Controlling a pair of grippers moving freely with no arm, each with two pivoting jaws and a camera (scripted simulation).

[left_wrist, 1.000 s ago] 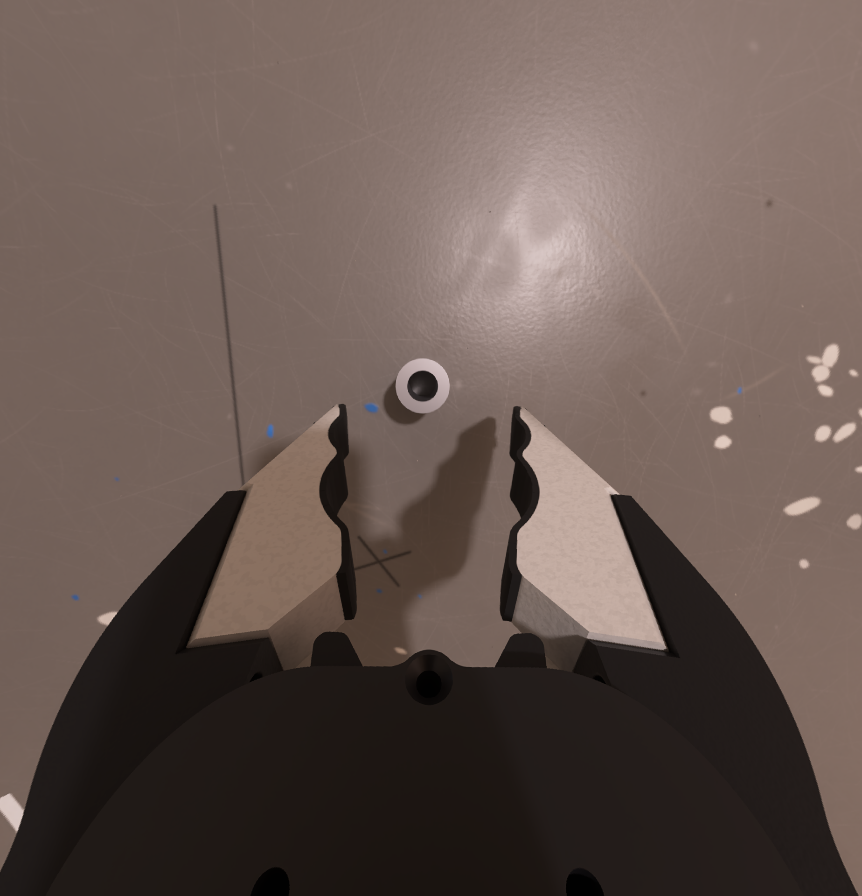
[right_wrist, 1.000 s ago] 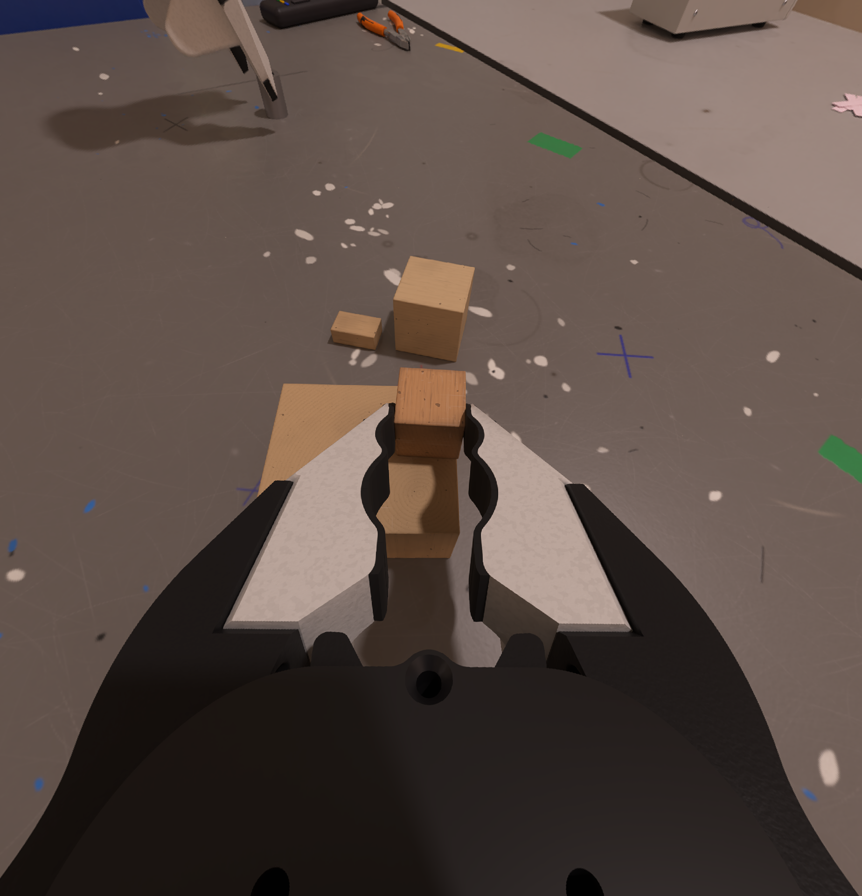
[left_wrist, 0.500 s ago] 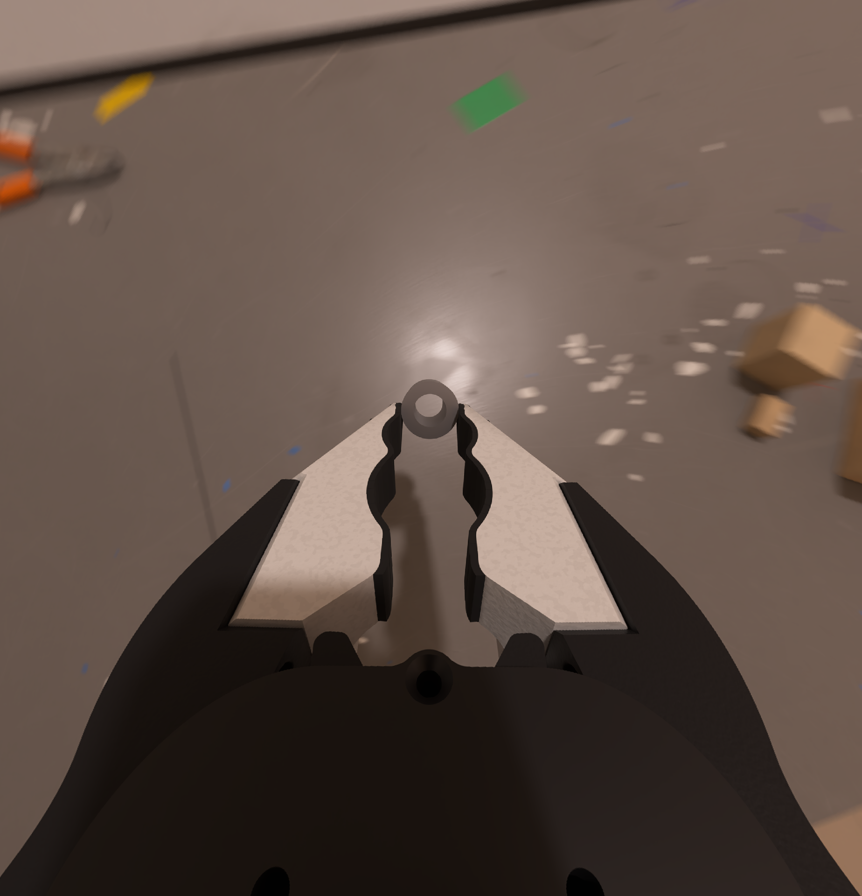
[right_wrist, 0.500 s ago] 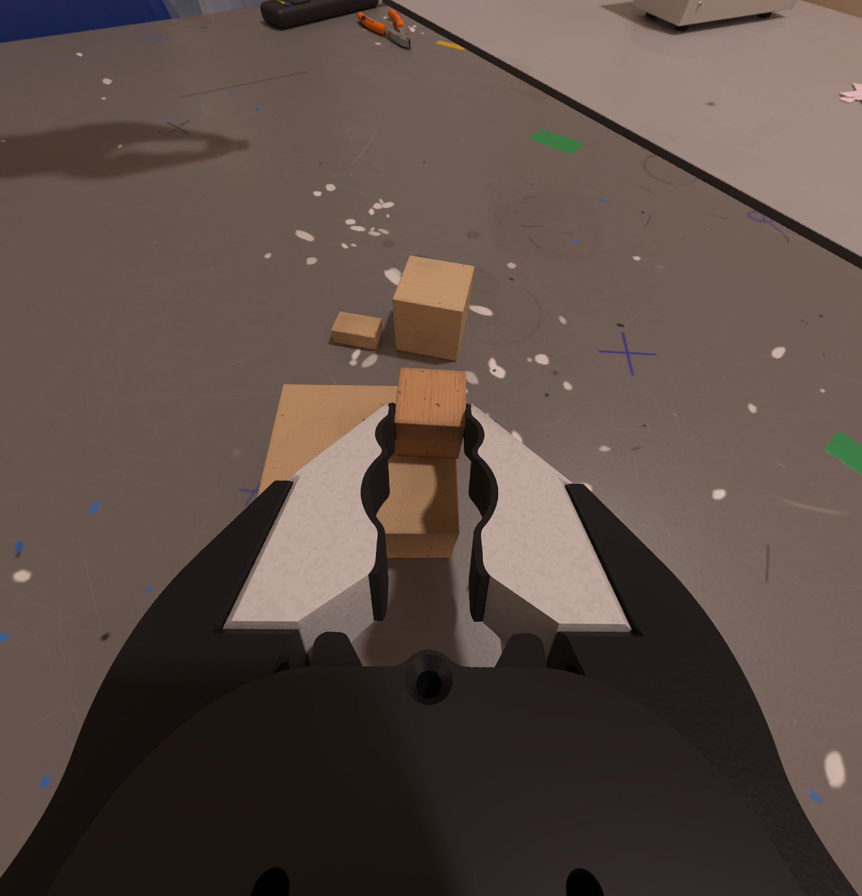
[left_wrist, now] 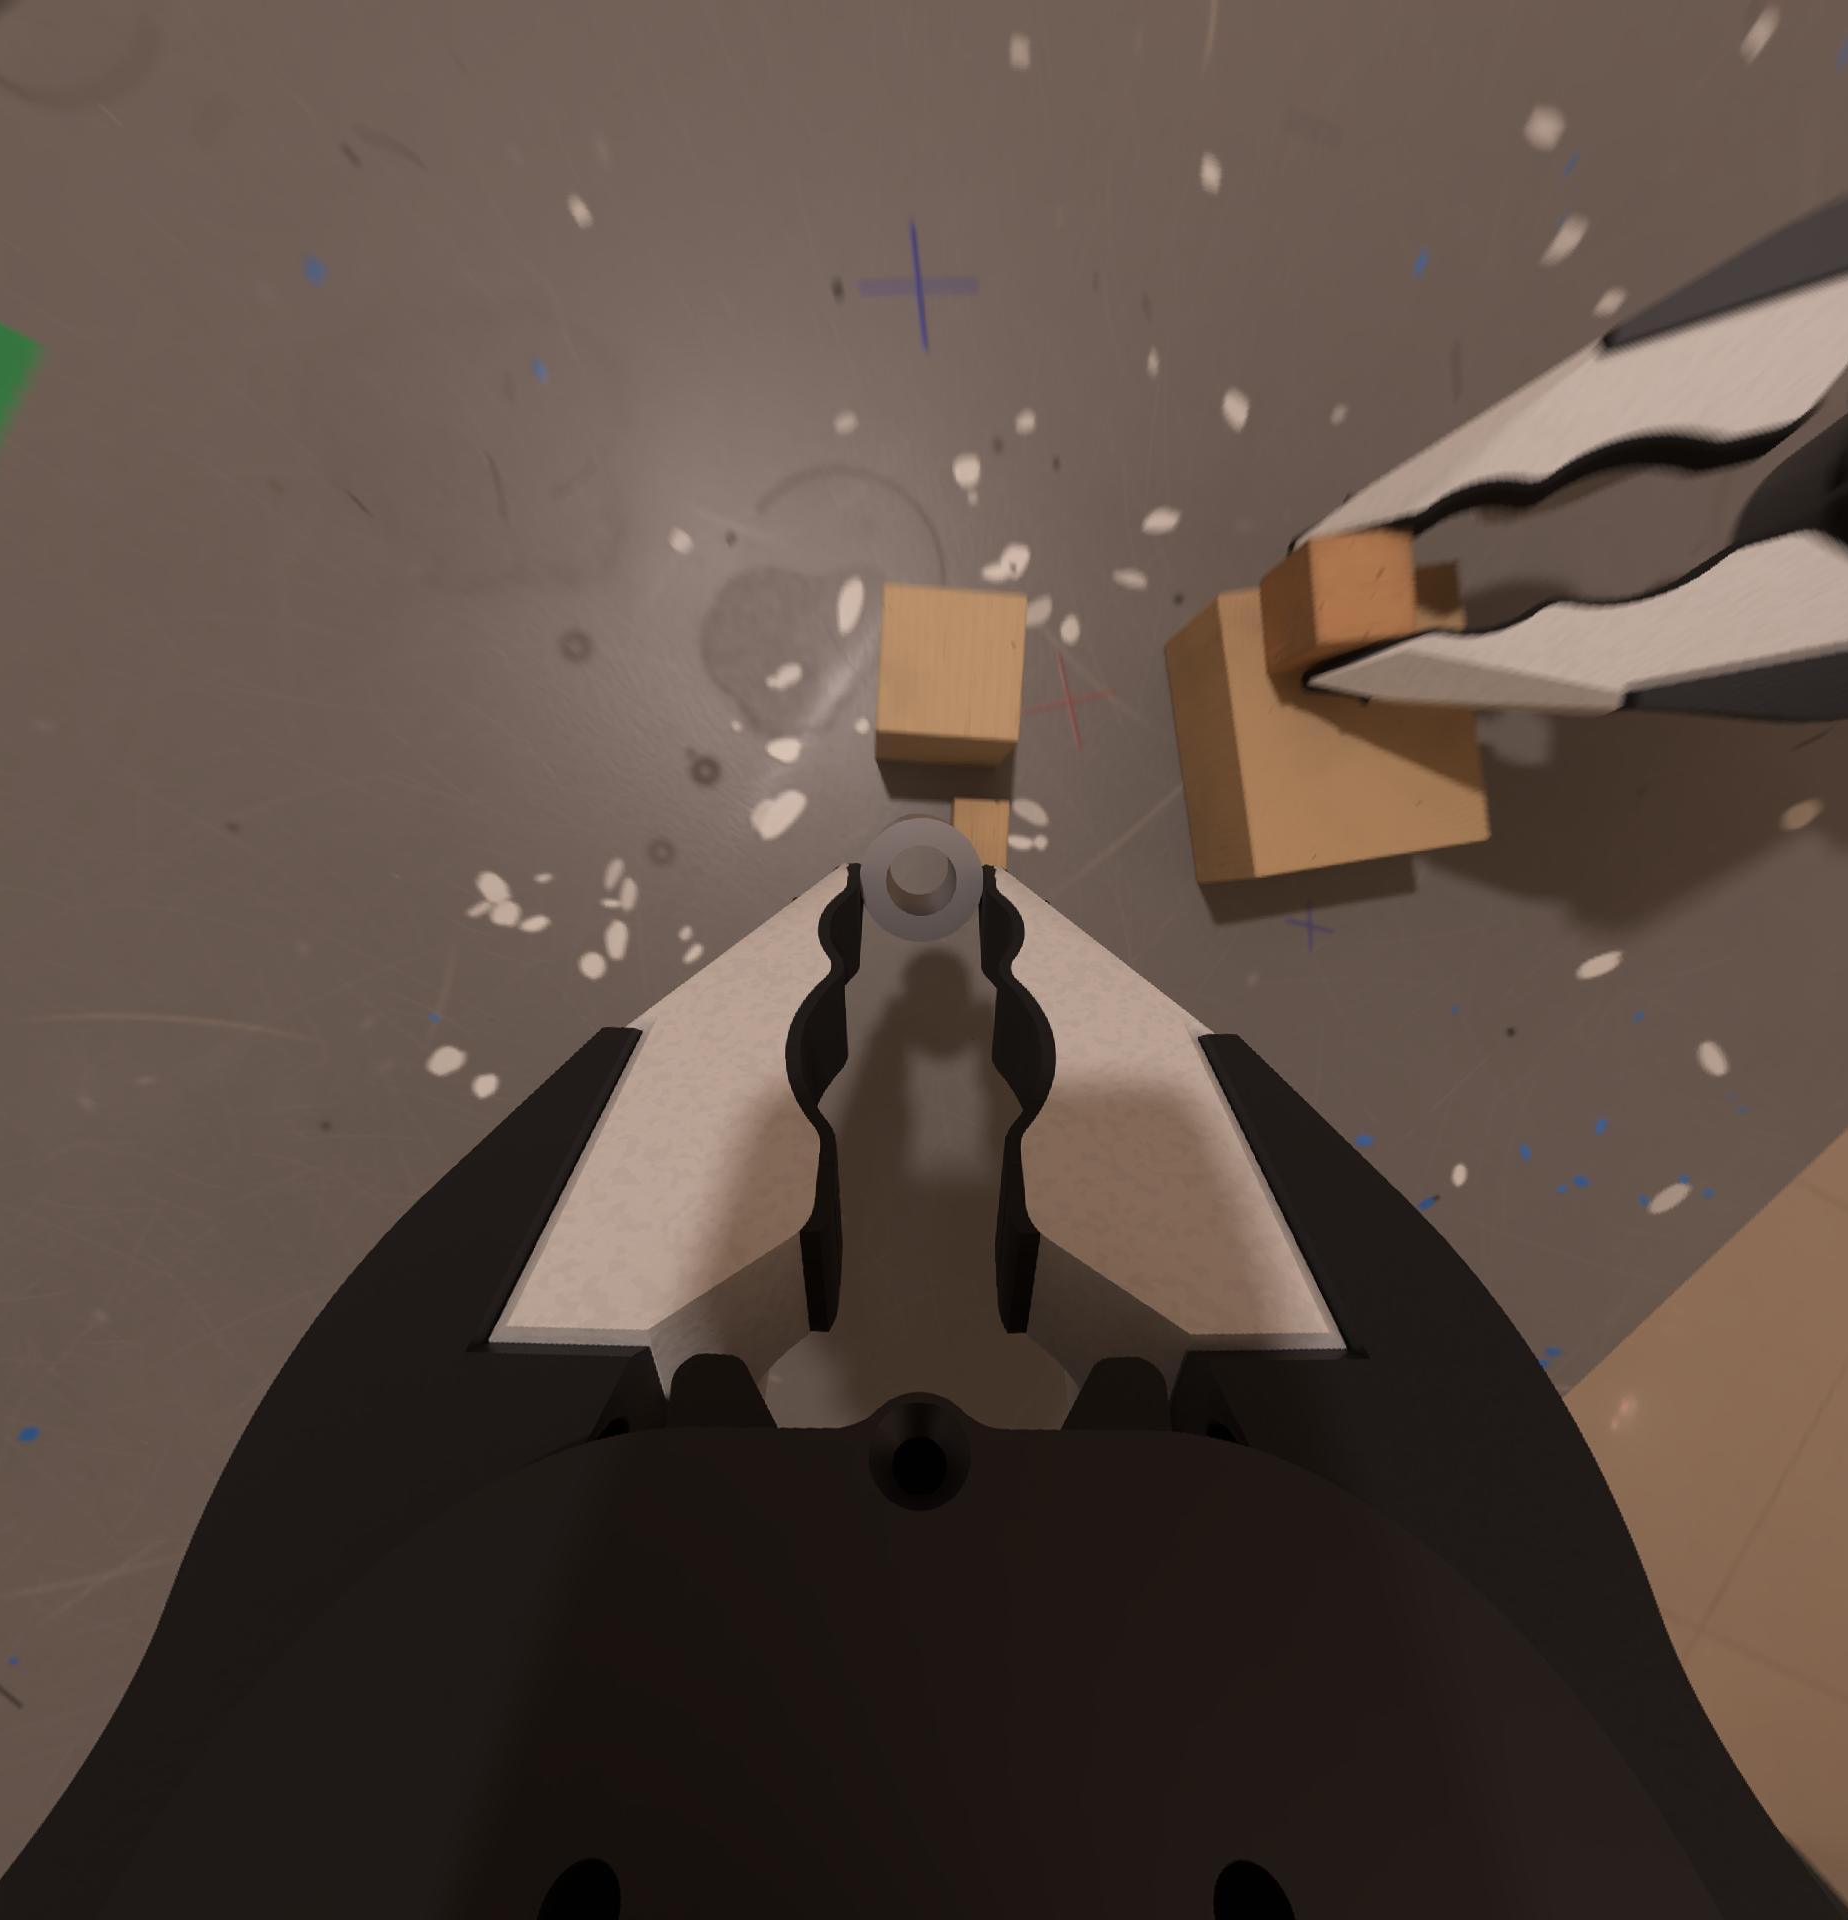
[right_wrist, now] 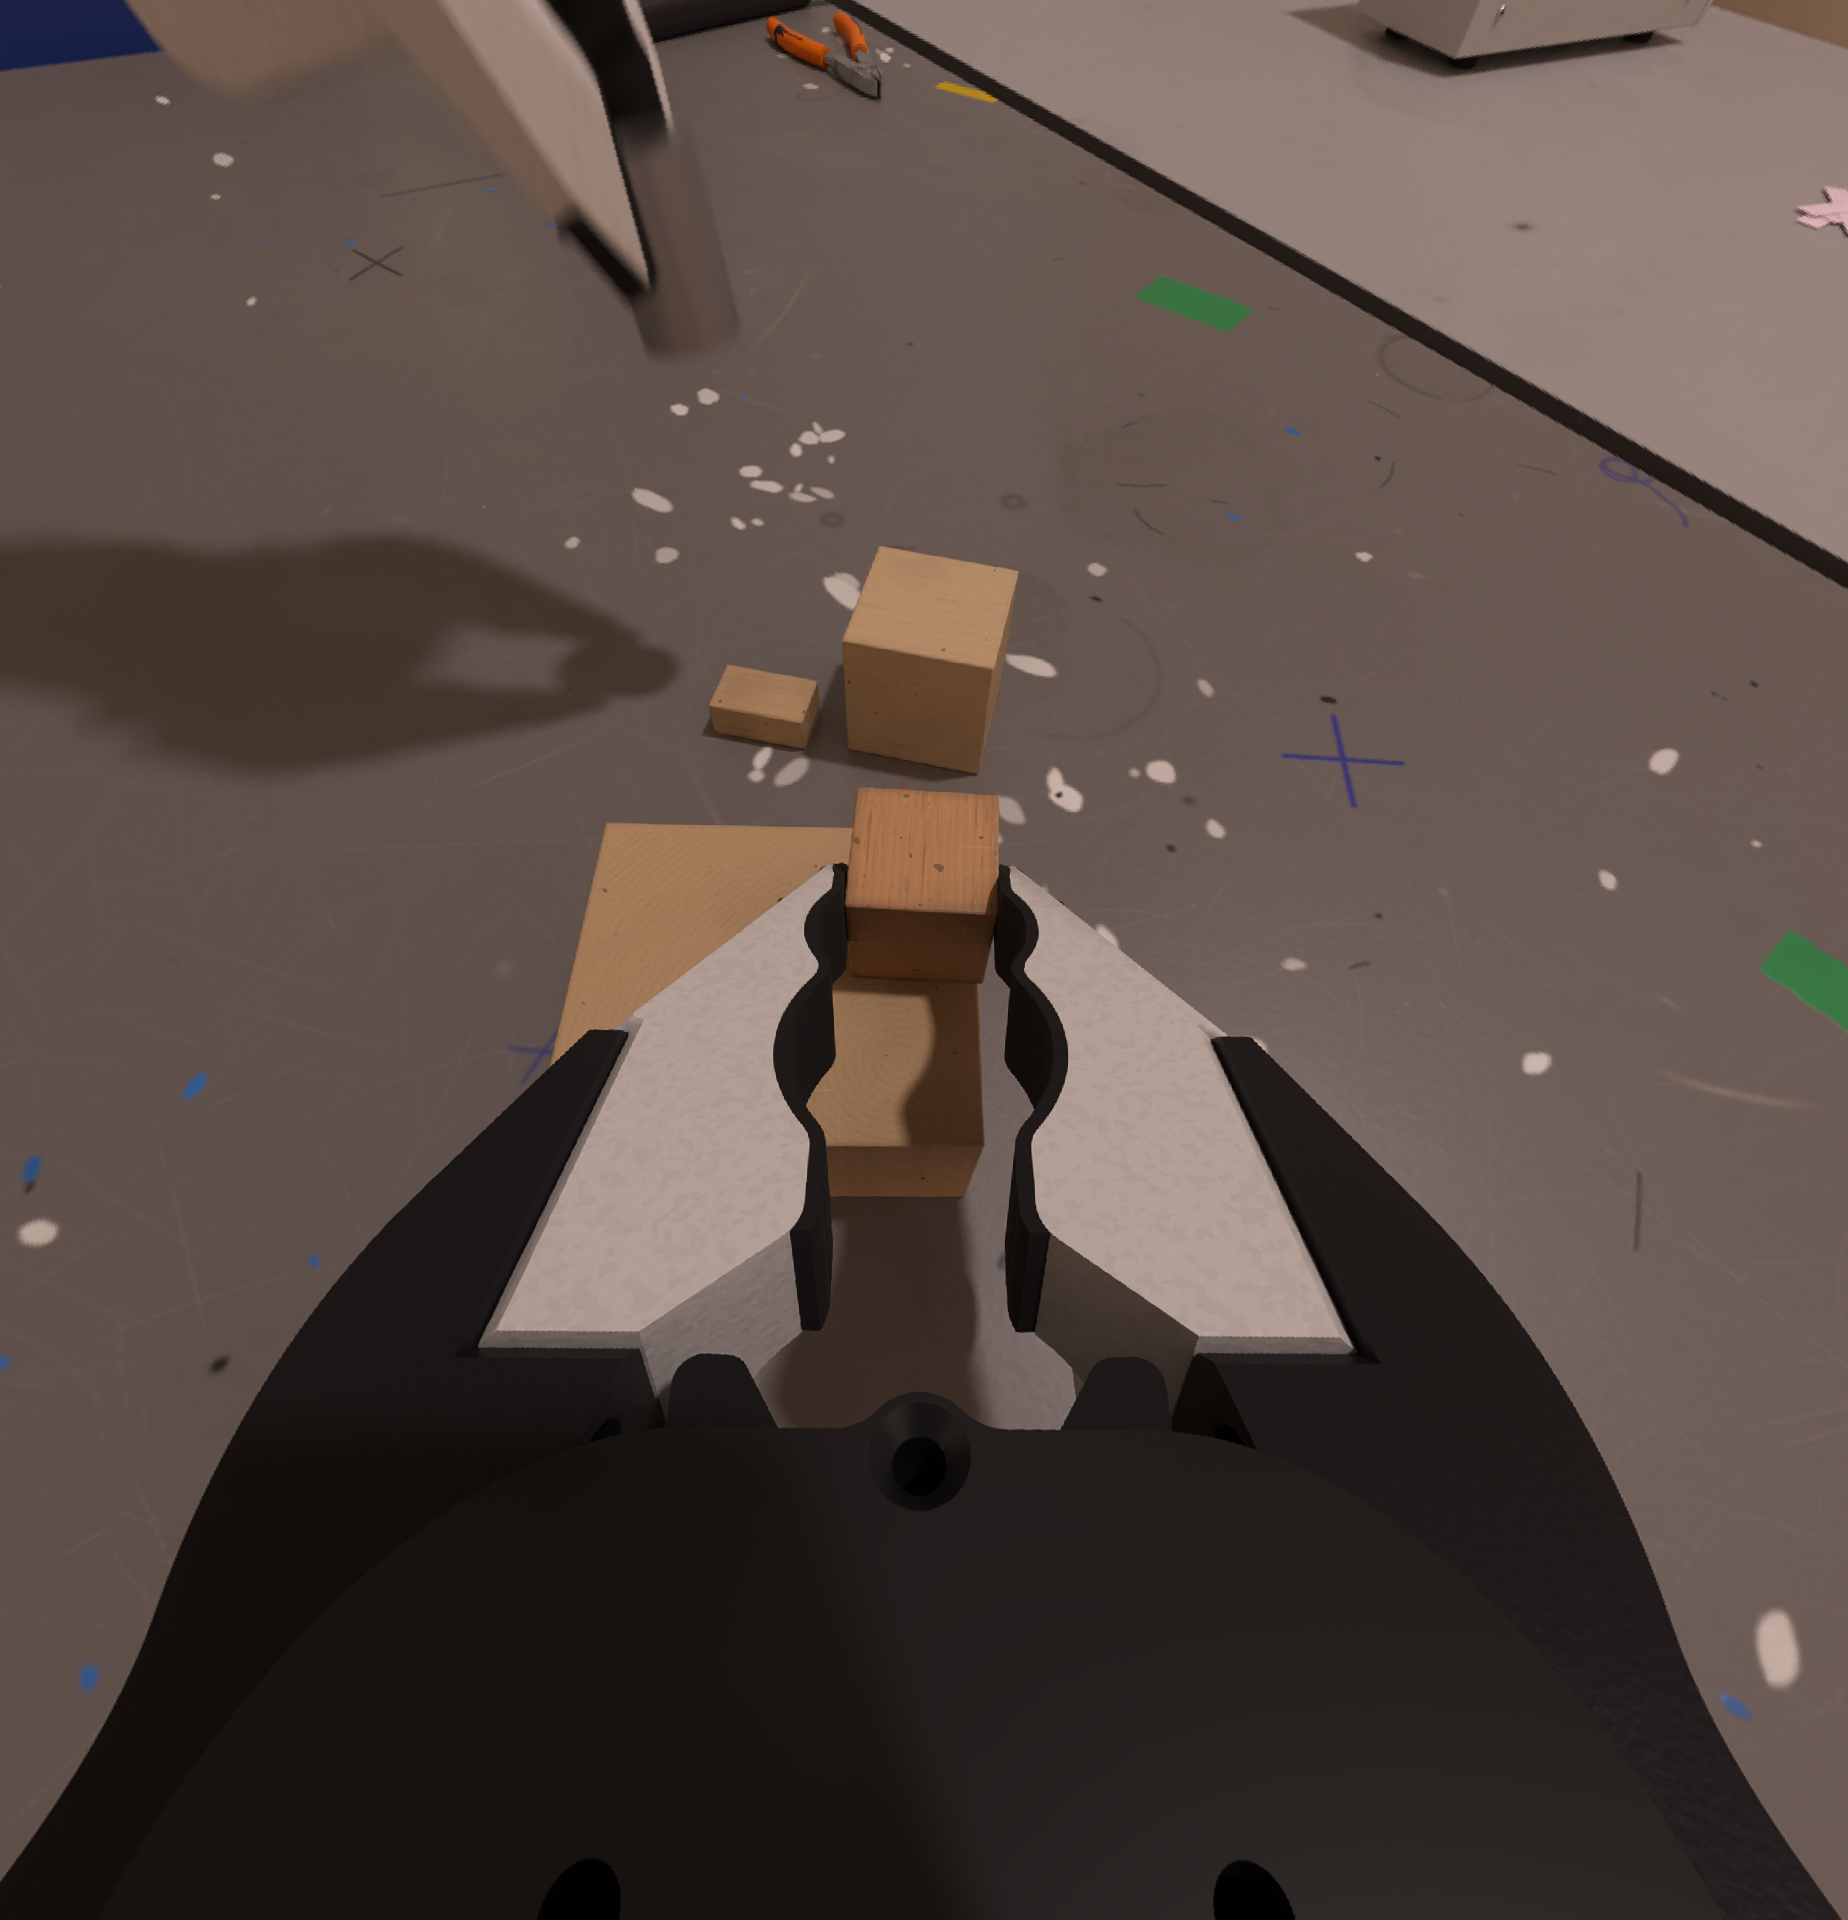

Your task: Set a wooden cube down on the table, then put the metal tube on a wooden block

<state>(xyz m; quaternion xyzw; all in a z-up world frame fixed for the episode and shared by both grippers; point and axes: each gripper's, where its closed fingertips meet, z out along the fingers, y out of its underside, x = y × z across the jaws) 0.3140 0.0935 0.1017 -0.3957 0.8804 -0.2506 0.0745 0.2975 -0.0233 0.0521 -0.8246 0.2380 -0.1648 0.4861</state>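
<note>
The left tongs point(left_wrist: 920, 891) are clenched on the metal tube point(left_wrist: 920, 894), held end-on above the counter point(left_wrist: 380, 623) for carriage towards the blocks; the right tongs point(right_wrist: 920, 894) grasp the wooden cube point(right_wrist: 925, 852) above the flat block point(right_wrist: 691, 894), well inside the far counter edge, not yet set down

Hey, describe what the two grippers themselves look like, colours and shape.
Both match: the left gripper and the right gripper each have a broad matte black body with a small round hole at its centre, and two pale speckled wedge fingers lined with wavy black pads. No cables or markings show.
</note>
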